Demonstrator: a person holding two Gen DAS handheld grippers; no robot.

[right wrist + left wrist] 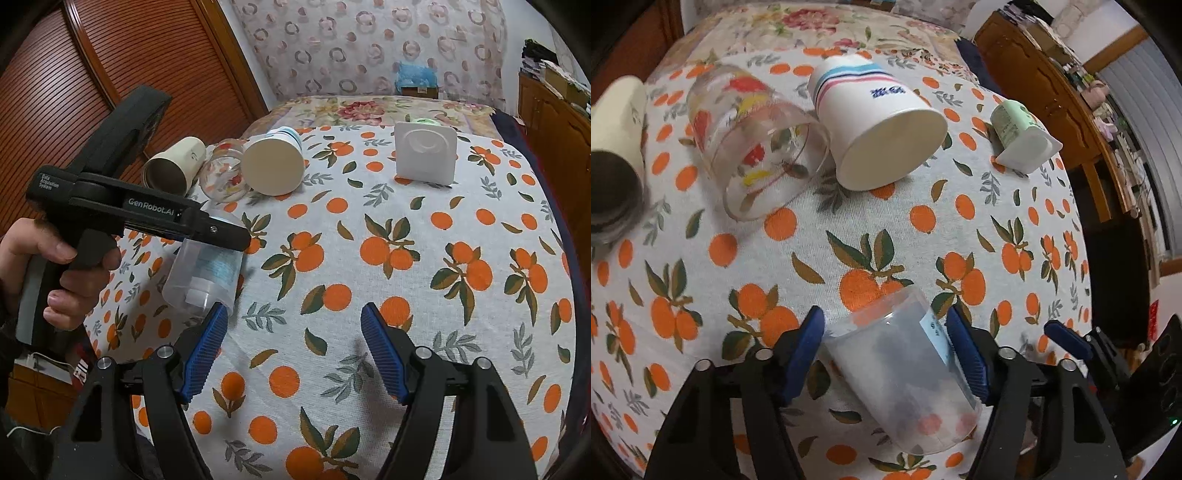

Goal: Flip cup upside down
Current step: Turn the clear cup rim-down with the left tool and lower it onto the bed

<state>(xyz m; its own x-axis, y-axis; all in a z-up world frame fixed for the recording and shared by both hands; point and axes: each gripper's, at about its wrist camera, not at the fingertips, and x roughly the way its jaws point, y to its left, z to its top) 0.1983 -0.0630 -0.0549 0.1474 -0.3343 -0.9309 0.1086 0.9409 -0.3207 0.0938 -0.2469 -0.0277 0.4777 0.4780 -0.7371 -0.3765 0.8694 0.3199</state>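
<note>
My left gripper (886, 350) is shut on a clear plastic cup (905, 373) with a pale blue label. It holds the cup tilted above the orange-print tablecloth (849, 236), mouth toward the camera. In the right wrist view the same cup (203, 275) hangs under the left gripper (221, 236), held by a hand at the left. My right gripper (291, 350) is open and empty over the cloth, right of the cup. Its blue fingertip (1067, 338) shows at the lower right of the left wrist view.
Several cups lie on their sides at the far left: a beige cup (173, 166), a flower-printed glass (757, 144), a striped white paper cup (879, 122). A green-and-white yogurt pot (1023, 136) lies at the far right. A wooden cabinet (1052, 96) stands beyond the table's right edge.
</note>
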